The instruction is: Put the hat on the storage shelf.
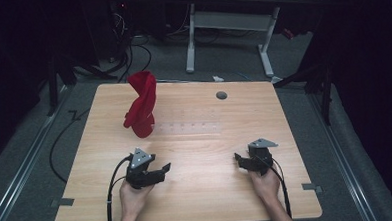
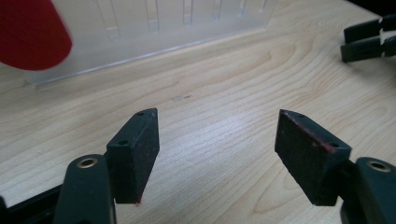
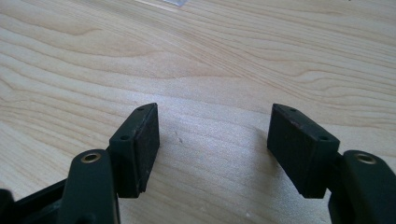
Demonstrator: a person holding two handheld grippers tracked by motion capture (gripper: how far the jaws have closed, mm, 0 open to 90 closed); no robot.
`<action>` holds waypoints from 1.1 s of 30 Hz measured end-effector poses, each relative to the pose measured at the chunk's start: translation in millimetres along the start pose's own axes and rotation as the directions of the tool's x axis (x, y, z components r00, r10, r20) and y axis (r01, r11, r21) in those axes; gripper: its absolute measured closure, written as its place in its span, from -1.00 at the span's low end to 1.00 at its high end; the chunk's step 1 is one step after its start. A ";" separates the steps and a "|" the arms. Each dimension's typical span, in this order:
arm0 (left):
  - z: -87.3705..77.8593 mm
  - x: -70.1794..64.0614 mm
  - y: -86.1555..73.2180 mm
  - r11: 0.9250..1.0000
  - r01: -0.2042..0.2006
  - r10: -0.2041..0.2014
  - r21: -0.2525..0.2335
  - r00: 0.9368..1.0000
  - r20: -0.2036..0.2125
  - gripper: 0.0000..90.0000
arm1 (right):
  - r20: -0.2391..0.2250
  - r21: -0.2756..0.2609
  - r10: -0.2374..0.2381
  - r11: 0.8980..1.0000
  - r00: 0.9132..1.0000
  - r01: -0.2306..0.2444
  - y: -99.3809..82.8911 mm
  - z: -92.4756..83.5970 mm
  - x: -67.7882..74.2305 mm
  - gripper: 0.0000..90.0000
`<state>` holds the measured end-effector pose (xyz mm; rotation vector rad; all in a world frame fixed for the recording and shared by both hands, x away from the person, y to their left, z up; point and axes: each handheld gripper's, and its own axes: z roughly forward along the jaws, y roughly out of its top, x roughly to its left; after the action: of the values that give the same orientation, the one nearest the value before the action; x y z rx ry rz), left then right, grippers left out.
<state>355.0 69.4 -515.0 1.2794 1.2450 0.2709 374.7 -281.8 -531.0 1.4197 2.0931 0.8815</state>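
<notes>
No text, label, brand, number or sign is showing legibly anywhere in these views.

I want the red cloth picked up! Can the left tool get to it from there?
Probably yes. The left tool is open and empty, and only bare table lies between it and the red cloth.
</notes>
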 end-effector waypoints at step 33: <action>35.3 12.2 -21.3 0.991 -0.110 0.121 0.075 0.979 -0.165 -0.38 | -0.001 0.000 -0.005 1.000 1.000 0.005 0.0 0.0 -0.1 -0.23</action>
<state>378.3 51.2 -546.2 1.4107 1.3340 0.4327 374.7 -281.9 -531.0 1.4134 2.0966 0.8810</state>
